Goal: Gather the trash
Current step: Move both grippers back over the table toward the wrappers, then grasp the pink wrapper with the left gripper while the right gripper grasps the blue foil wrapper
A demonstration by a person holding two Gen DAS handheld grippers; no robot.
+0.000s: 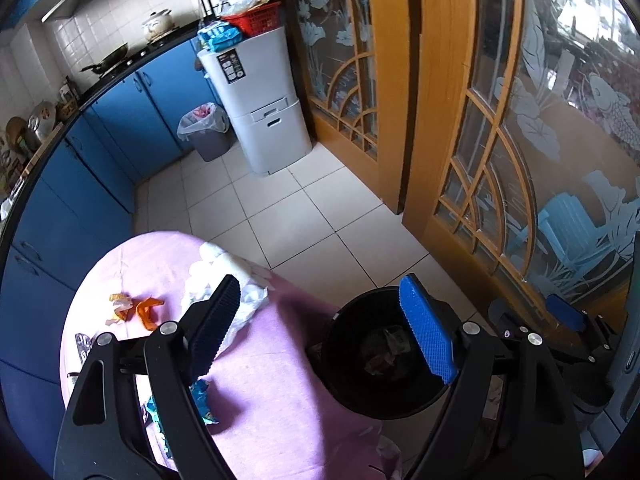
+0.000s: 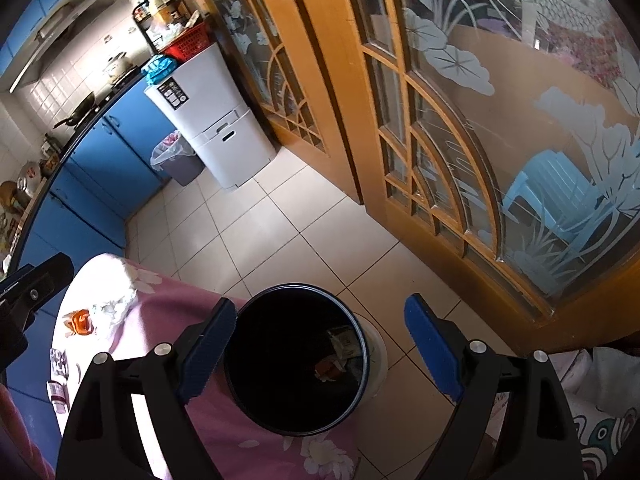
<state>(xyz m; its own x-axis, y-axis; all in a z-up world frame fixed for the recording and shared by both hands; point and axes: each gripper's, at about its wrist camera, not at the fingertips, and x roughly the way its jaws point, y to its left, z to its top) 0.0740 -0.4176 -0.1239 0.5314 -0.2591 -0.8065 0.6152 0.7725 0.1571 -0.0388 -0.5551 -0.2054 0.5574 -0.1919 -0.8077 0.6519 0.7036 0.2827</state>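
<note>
The left hand-held gripper (image 1: 320,328) stands wide open with nothing between its blue pads, hanging over the edge of the table (image 1: 264,392) and the mouth of the black bin (image 1: 340,384). The right hand-held gripper (image 2: 320,350) is also wide open and empty, poised straight above the same bin.

In the right wrist view the bin fills the middle, its round opening facing up, and scraps of trash (image 2: 330,370) lie at the bottom, toward 4 o'clock of the opening. The bin stands on the tiled floor (image 2: 280,232), just beside the table's pink cloth.

On the table, in the left wrist view, an orange wrapper (image 1: 136,308) lies crumpled at 9 o'clock from the left gripper, its long axis running roughly from 9 to 3 o'clock. A heap of white tissue (image 1: 224,280) sits behind the left pad at 11 o'clock, stretching from 12 down toward 6 o'clock. A blue printed wrapper (image 1: 200,400) lies at 7 o'clock, partly hidden by the gripper's frame, so its direction cannot be told. A foil blister pack (image 1: 82,346) rests near the table's left edge.
</note>
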